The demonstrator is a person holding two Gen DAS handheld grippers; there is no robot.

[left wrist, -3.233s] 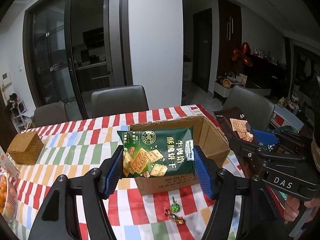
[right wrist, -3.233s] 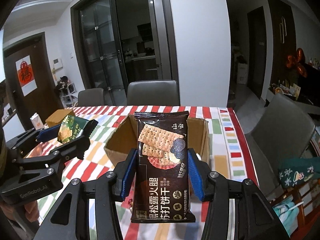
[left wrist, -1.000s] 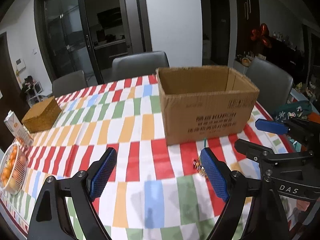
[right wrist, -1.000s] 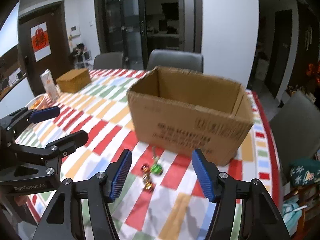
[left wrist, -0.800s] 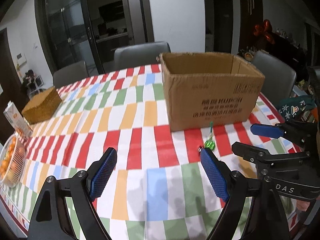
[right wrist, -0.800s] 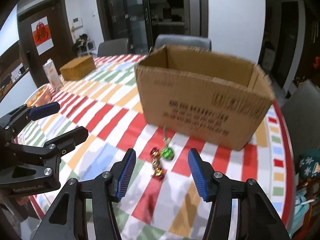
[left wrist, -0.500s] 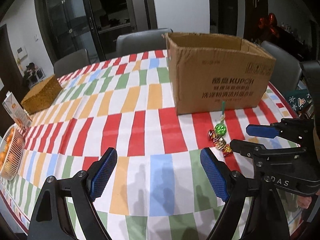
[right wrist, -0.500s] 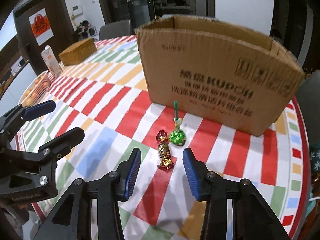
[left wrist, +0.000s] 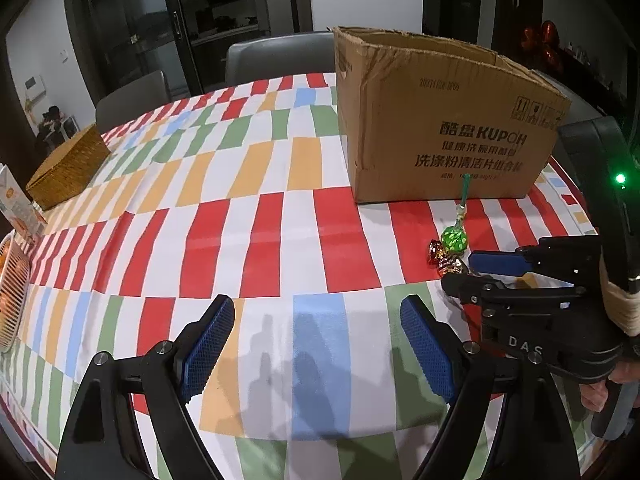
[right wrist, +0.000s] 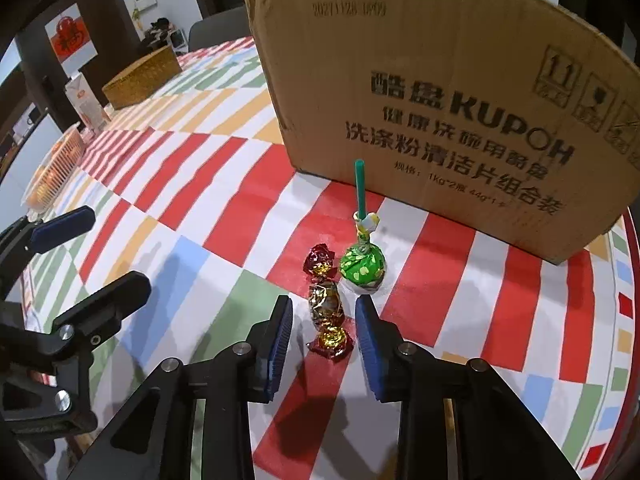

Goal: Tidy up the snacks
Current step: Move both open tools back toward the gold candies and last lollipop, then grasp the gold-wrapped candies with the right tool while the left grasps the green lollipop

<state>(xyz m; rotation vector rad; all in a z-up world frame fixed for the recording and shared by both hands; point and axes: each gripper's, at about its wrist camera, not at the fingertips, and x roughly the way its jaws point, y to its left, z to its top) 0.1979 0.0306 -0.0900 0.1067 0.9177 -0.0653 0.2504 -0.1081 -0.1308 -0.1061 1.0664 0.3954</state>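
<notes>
The left gripper [left wrist: 312,344] is held wide apart over bare cloth with nothing in it. At the right gripper [right wrist: 323,330], narrow jaws are set around the candy [right wrist: 327,309]. The lollipop [right wrist: 363,267] at 1 o'clock could be bumped, or the shiny candy could be squeezed out and missed.

Cardboard box [right wrist: 420,92] reads "KUPOH" (date stamp above); right gripper [left wrist: 466,269] "DAS".

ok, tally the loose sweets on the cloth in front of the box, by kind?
Foil-wrapped candy: 1
Green lollipop: 1
Total: 2, both on the tablecloth in front of the cardboard box.
</notes>
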